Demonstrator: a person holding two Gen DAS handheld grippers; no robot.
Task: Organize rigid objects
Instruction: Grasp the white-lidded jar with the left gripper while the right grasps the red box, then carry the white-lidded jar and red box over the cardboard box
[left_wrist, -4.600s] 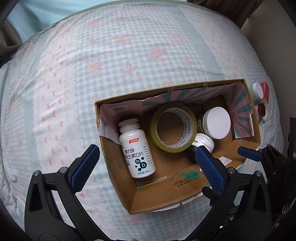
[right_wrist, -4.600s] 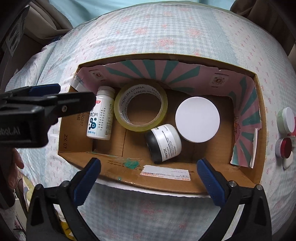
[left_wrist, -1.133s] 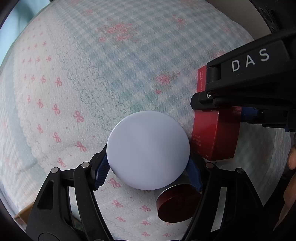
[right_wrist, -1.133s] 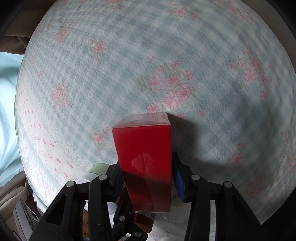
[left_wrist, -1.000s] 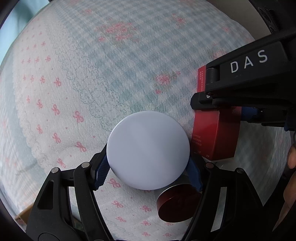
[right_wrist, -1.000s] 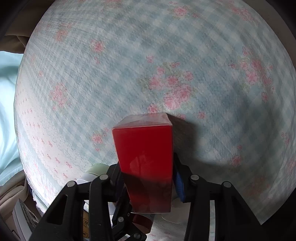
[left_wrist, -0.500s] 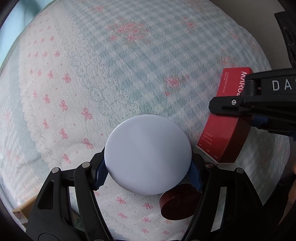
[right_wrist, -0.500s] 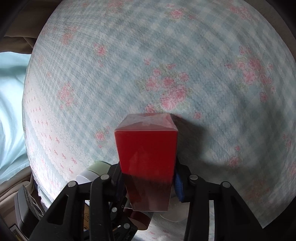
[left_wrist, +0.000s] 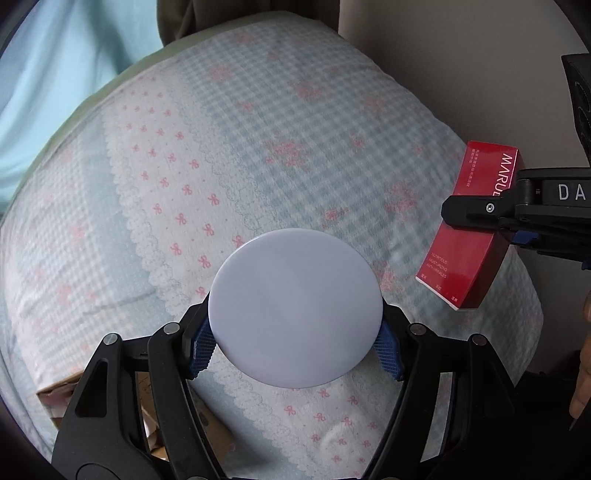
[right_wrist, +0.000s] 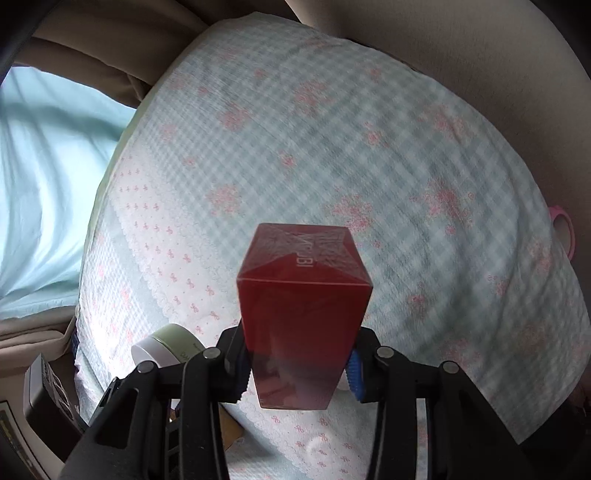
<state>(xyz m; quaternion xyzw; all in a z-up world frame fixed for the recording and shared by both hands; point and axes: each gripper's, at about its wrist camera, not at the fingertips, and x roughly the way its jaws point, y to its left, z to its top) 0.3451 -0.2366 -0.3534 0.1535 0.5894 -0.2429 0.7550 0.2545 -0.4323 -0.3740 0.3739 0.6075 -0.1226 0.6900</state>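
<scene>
My left gripper (left_wrist: 295, 350) is shut on a round jar with a white lid (left_wrist: 295, 308), held above the checked bedspread (left_wrist: 221, 147). The jar's green body and white lid also show in the right wrist view (right_wrist: 166, 345). My right gripper (right_wrist: 297, 369) is shut on a red box (right_wrist: 303, 314), lifted off the bed. The red box also shows in the left wrist view (left_wrist: 469, 236), tilted, with the right gripper's black arm (left_wrist: 517, 210) across it.
A corner of the cardboard box (left_wrist: 59, 395) shows at the lower left under my left gripper. A pink ring-shaped thing (right_wrist: 563, 225) lies at the bed's right edge. Light blue fabric (right_wrist: 44, 184) lies to the left of the bed.
Both grippers have risen with their loads. The red box has tilted and moved up and right of the jar. The small red lid below the jar has left the view.
</scene>
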